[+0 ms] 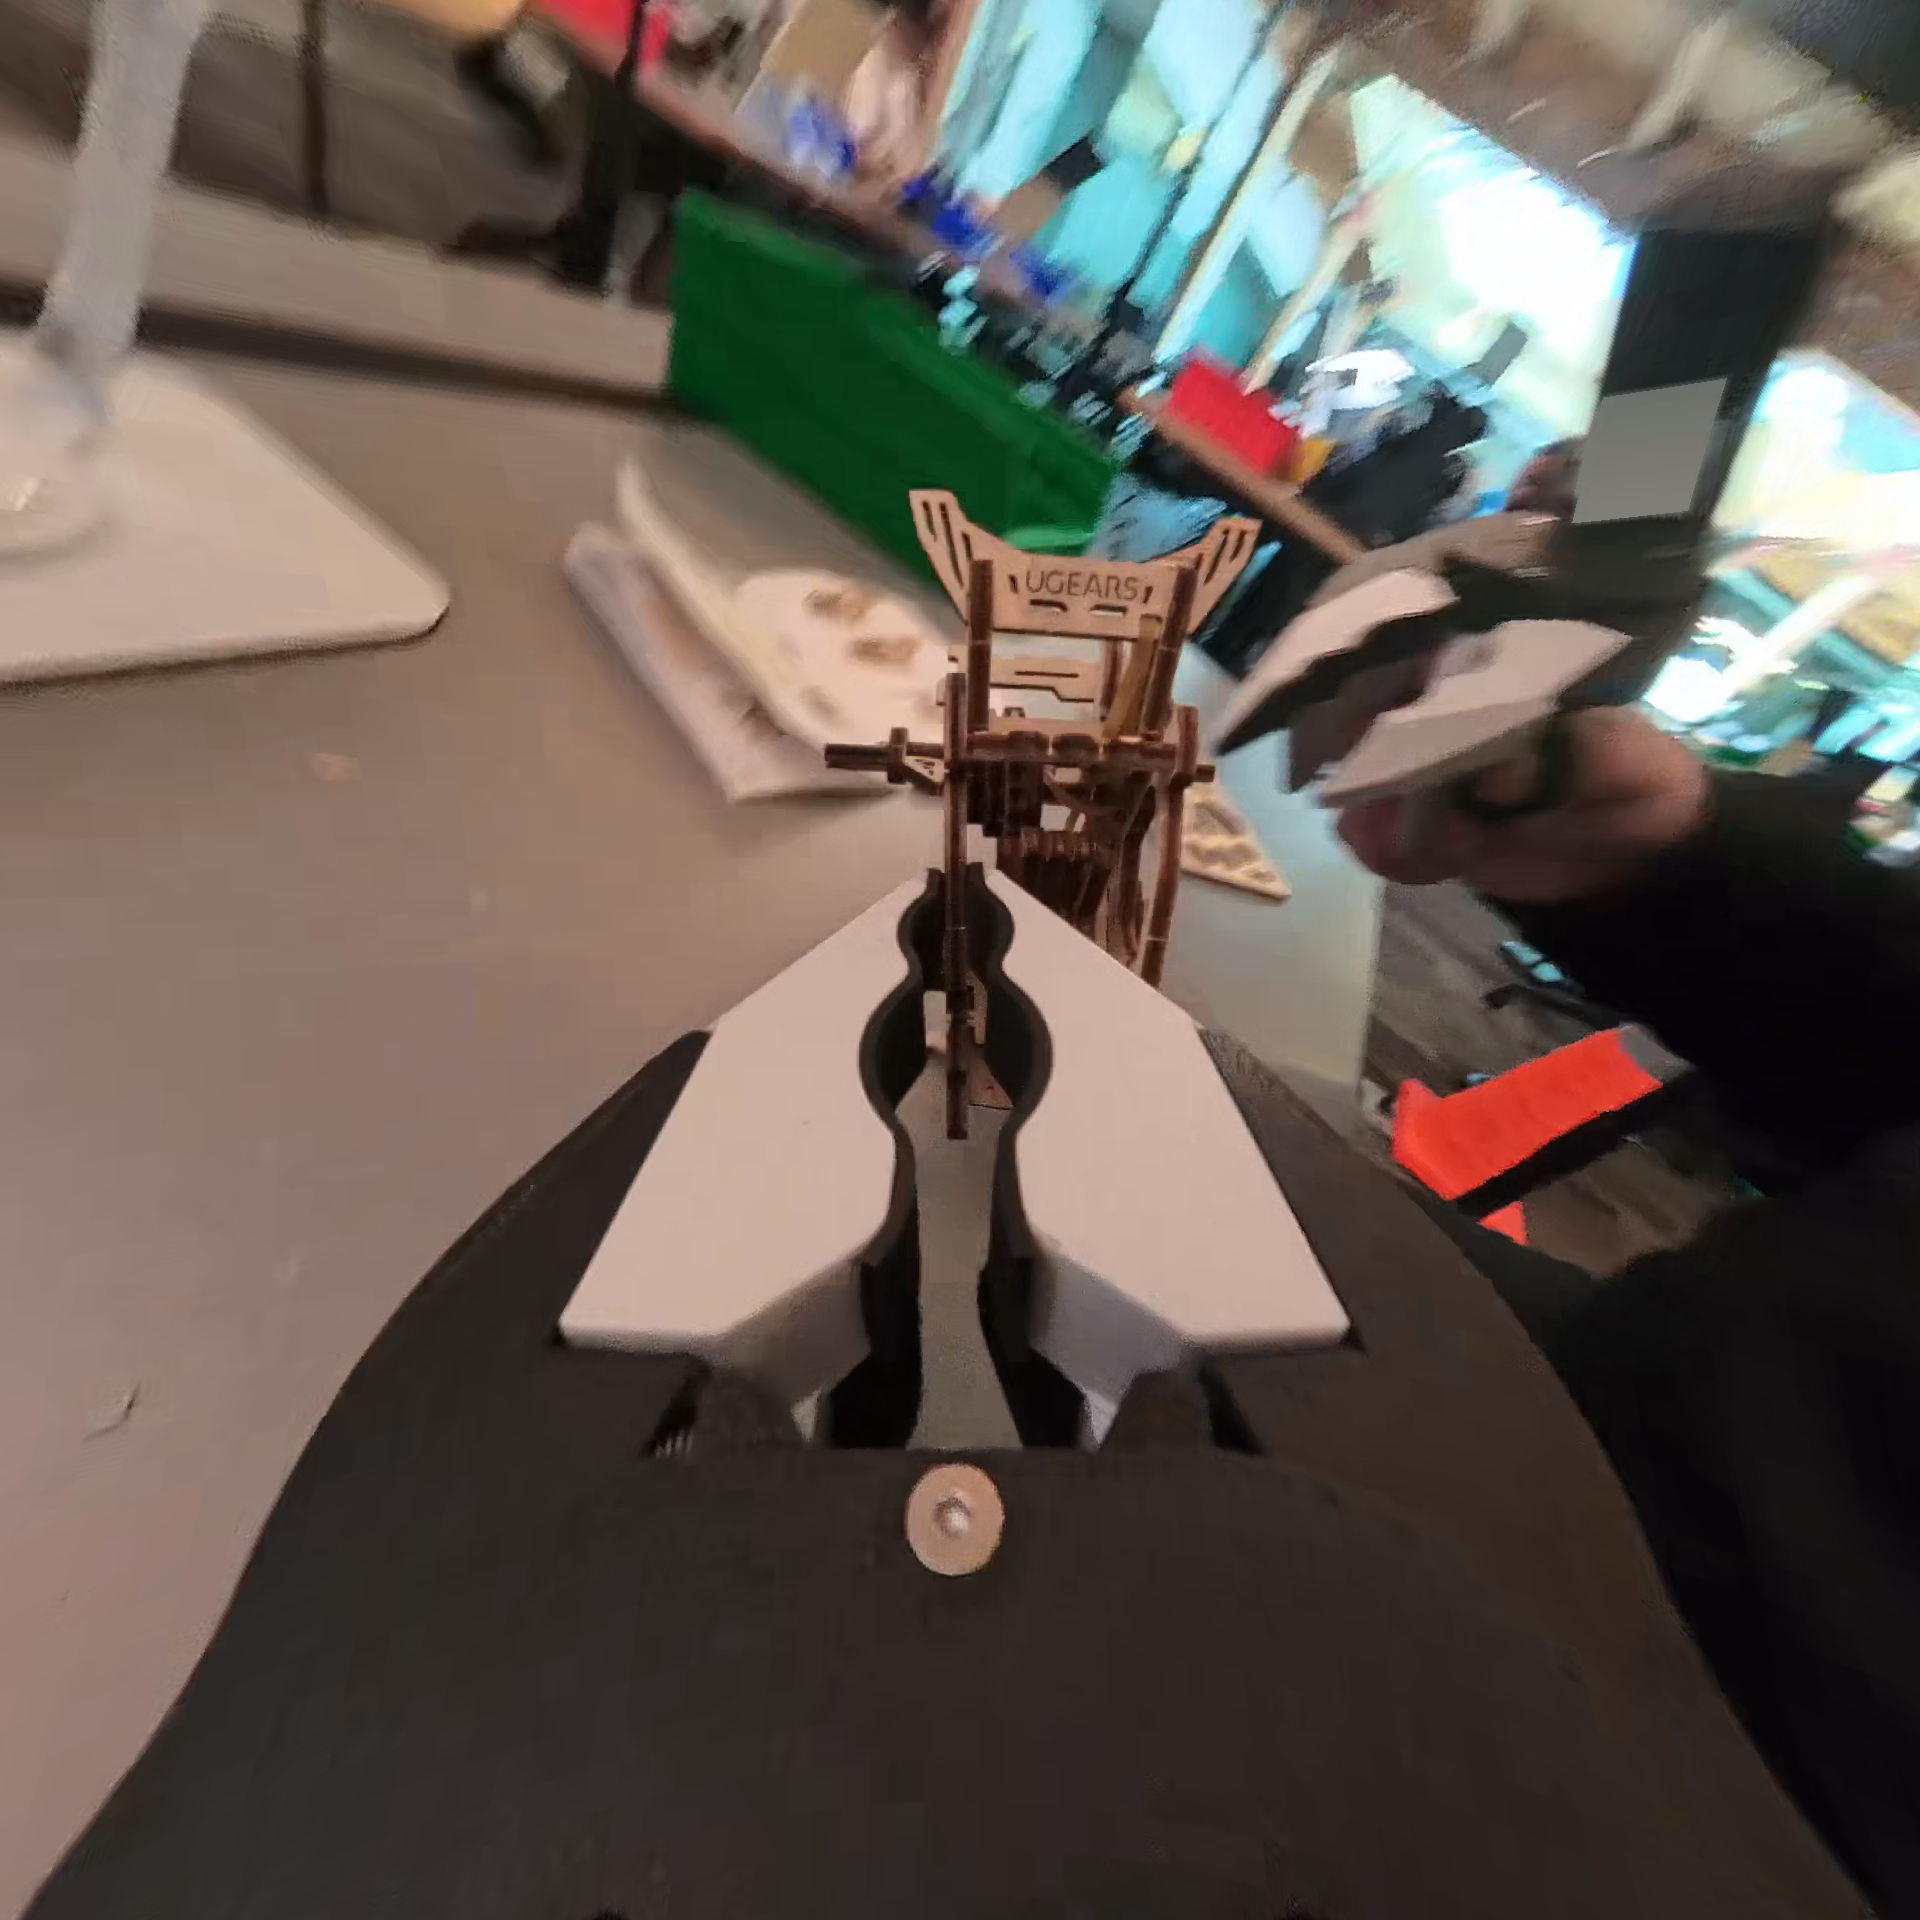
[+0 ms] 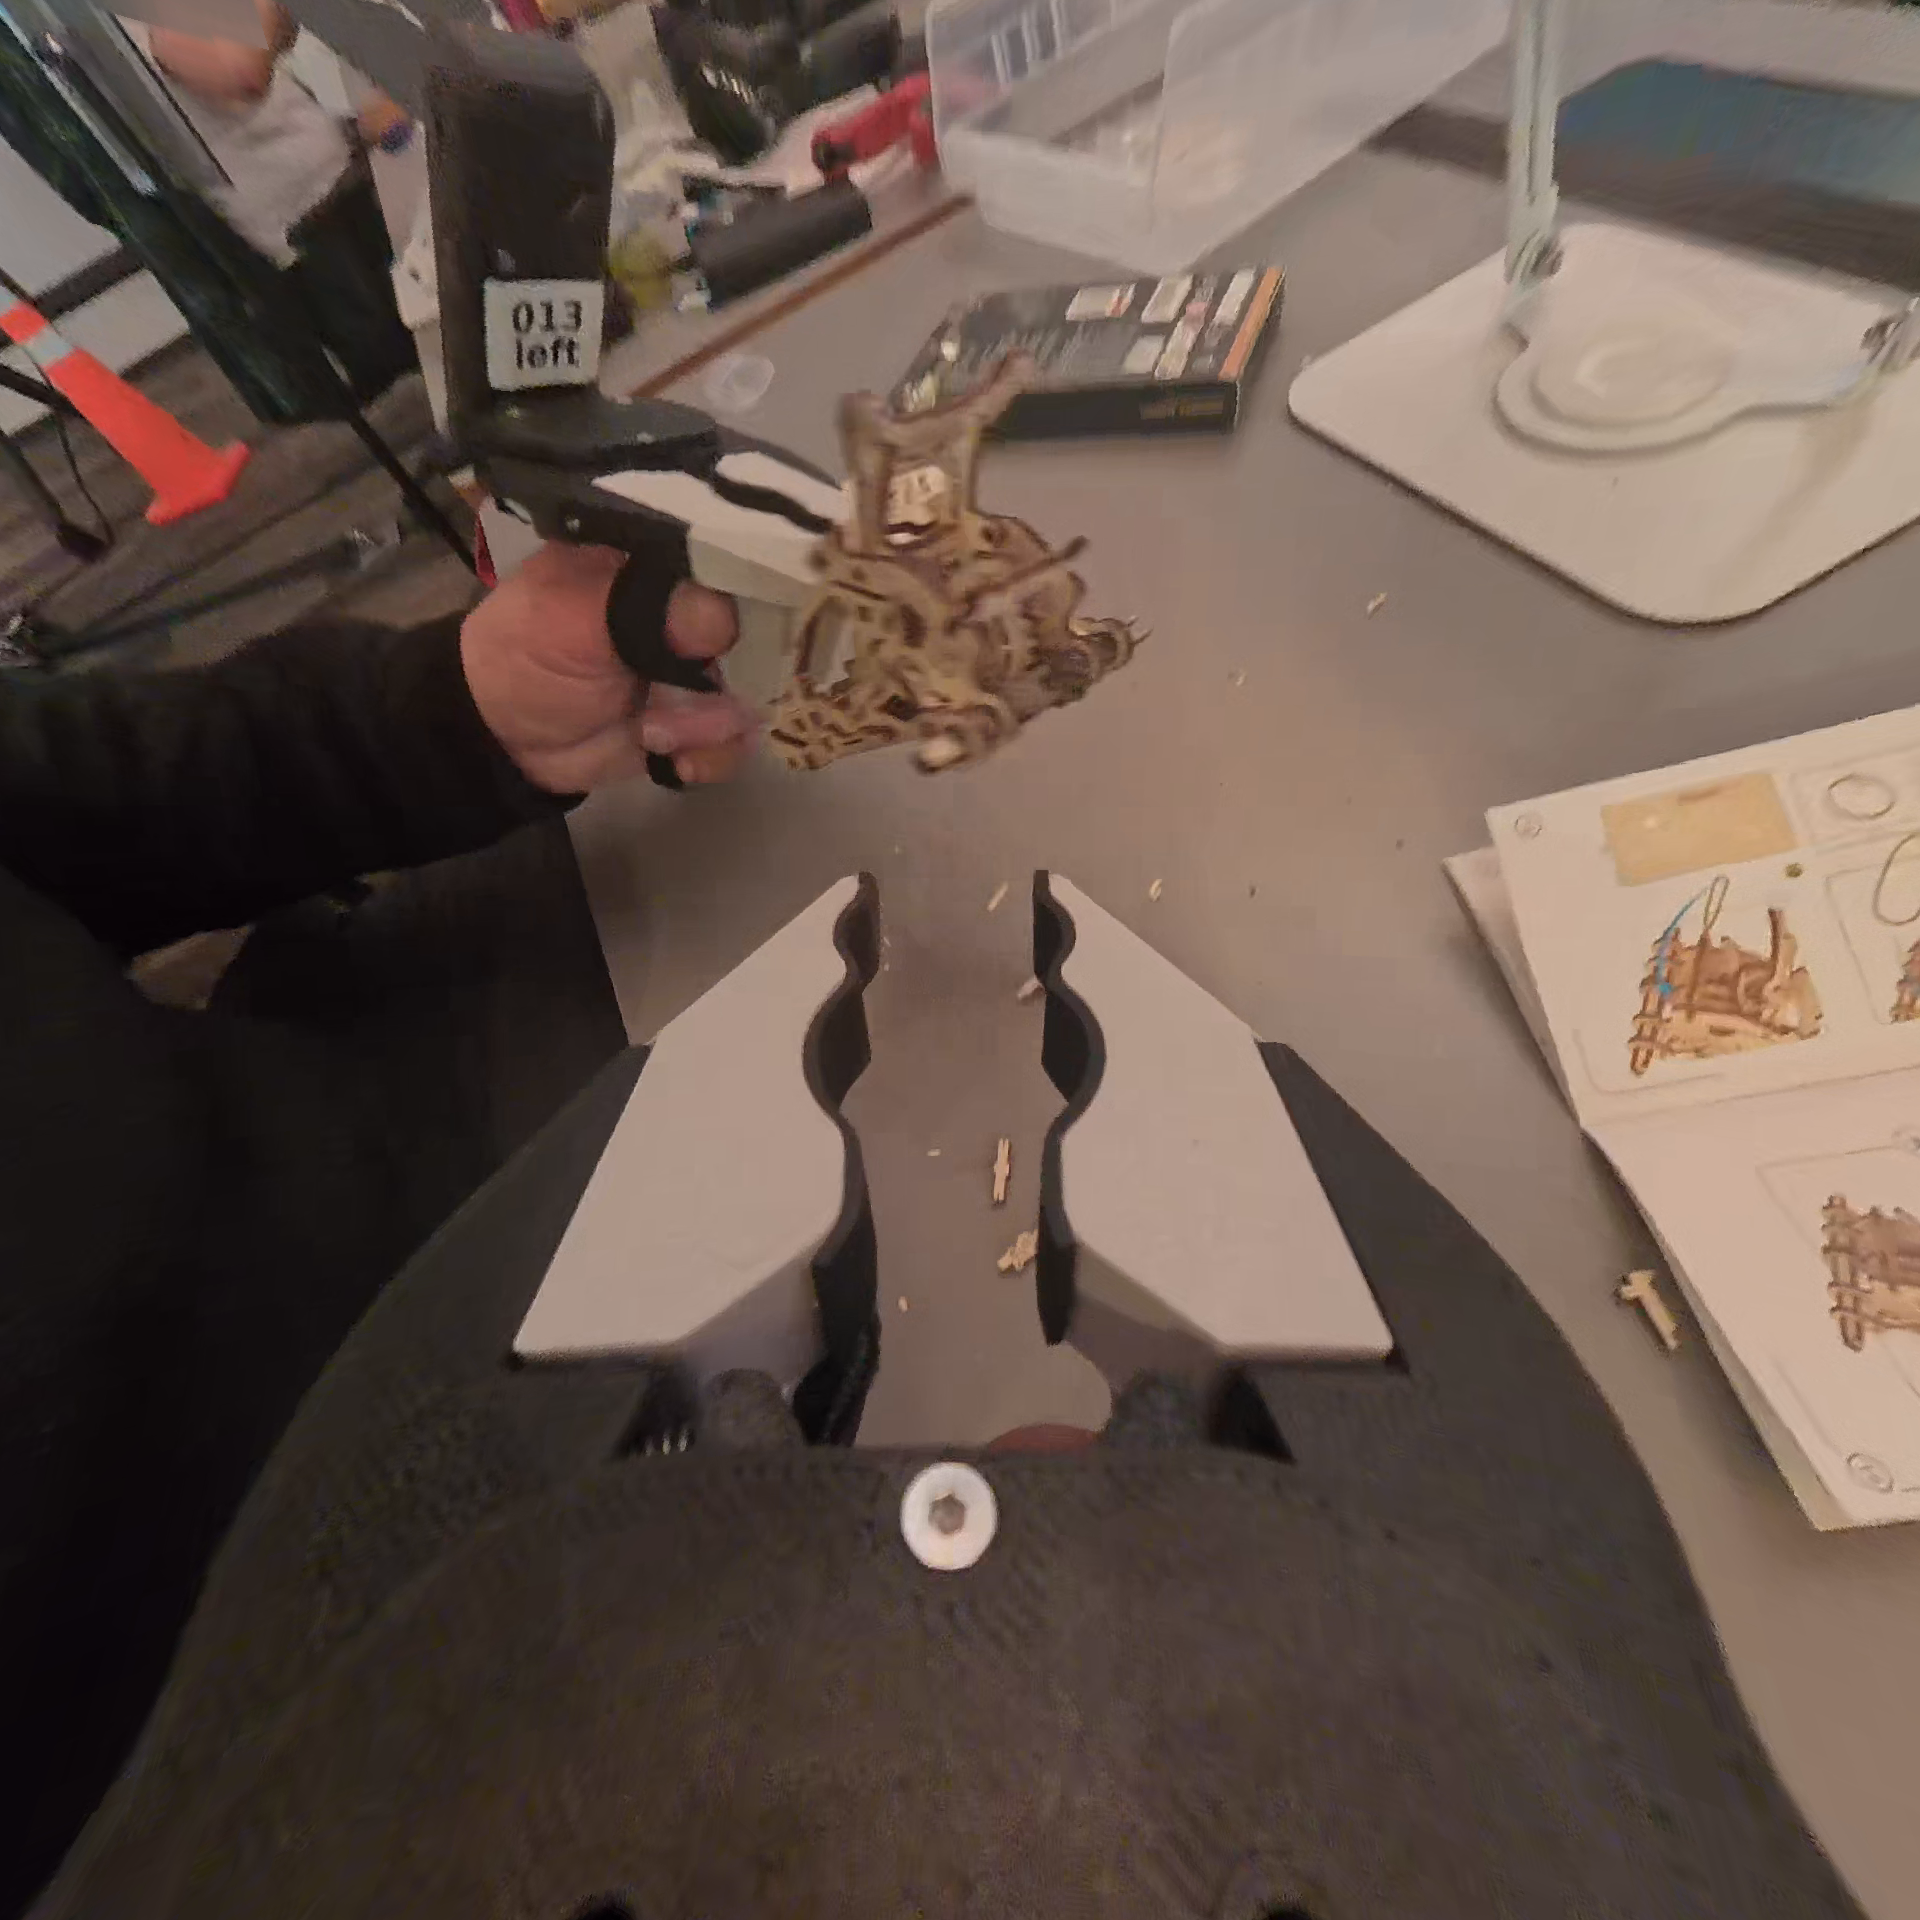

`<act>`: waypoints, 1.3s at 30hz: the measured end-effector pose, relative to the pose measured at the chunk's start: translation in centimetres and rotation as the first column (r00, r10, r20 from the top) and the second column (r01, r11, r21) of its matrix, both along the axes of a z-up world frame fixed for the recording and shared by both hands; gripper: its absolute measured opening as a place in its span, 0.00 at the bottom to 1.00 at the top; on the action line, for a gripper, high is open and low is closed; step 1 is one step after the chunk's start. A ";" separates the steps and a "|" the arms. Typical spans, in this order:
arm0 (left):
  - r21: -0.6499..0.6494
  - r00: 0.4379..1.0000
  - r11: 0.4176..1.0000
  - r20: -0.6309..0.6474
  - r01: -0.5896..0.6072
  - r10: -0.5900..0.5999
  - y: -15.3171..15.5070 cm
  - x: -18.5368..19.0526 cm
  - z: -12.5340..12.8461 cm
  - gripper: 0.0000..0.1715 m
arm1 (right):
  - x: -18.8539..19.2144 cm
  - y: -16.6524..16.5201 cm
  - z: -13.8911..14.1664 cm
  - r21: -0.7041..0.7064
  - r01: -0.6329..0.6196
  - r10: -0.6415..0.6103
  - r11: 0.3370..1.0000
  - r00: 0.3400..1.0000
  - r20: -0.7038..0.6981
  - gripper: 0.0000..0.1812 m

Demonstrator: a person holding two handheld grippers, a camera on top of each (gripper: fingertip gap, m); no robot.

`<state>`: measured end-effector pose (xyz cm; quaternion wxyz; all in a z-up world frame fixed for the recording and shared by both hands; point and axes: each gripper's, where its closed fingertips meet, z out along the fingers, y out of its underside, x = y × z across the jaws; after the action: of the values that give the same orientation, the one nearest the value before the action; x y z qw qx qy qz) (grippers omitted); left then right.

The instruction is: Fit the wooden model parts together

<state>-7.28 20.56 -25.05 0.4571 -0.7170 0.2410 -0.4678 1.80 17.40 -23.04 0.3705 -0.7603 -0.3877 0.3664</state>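
Note:
My left gripper (image 1: 956,894) is shut on the thin side plate of a half-built wooden model (image 1: 1049,748) and holds it up in the air above the grey table (image 1: 312,935). The right wrist view shows that same left gripper (image 2: 821,530) clamped on the wooden model (image 2: 935,613), clear of the table. My right gripper (image 2: 951,894) is open with nothing between its fingers, above the table and below the model. In the left wrist view the right gripper (image 1: 1278,758) hovers open just right of the model.
An open instruction booklet (image 2: 1714,1039) lies at the right, with a small loose wooden part (image 2: 1650,1307) beside it and wood scraps (image 2: 1003,1169) on the table (image 2: 1299,831). A dark box (image 2: 1101,353), a white stand base (image 2: 1621,436) and a clear plastic bin (image 2: 1143,114) stand farther back. The tips of one gripper are about 11 centimetres away from the tips of the other.

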 end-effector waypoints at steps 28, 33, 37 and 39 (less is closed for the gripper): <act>0.387 0.931 0.851 -0.234 0.355 -0.282 -5.8 3.6 8.6 0.00 | -0.3 -4.2 7.3 0.259 -0.191 0.258 0.947 0.931 -0.257 0.06; 0.333 0.941 0.883 -0.047 0.331 -0.335 -6.2 4.1 8.6 0.00 | 0.6 -4.4 5.8 0.084 -0.170 0.187 0.982 0.939 -0.289 0.17; 0.341 0.937 0.878 -0.029 0.337 -0.349 -6.6 5.4 8.2 0.01 | 0.0 -5.9 5.4 -0.134 -0.221 0.139 0.966 0.882 -0.450 0.17; 0.351 0.933 0.869 -0.040 0.349 -0.358 -6.8 5.9 8.1 0.02 | -0.2 -6.8 5.4 -0.215 -0.293 0.141 0.932 0.837 -0.528 0.18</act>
<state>-1.34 13.80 -16.93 0.4880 -0.5609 0.4419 -0.5021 1.63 10.57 -17.63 0.3000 -0.6339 -0.3044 0.6446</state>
